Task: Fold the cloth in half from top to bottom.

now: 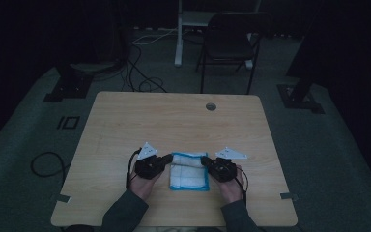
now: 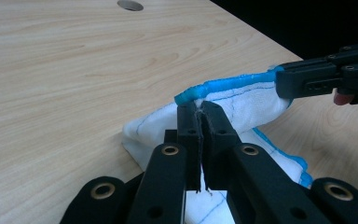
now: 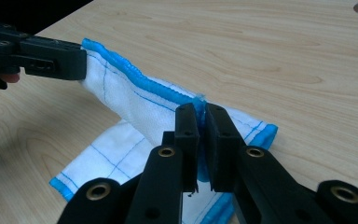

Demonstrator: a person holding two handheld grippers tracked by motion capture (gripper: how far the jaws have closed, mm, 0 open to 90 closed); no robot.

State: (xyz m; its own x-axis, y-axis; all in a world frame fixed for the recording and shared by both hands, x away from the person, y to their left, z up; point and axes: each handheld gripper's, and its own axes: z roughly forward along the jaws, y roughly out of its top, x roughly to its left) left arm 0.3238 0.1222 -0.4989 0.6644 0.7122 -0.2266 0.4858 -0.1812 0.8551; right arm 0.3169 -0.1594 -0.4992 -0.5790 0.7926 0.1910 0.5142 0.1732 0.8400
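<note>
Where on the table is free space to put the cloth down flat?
The table is bare between the cloth and the far edge with the cable hole, also along both side edges. It is crowded near the front edge, where left gripper and right gripper pinch the cloth.

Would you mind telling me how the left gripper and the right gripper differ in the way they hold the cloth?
The left gripper pinches the far left corner of the cloth; the right gripper pinches the far right corner. In the high view the left gripper's grey plate looks smaller and more tilted than the right gripper's grey plate. Both are shut on the blue-trimmed far edge, lifting it off the table.
</note>
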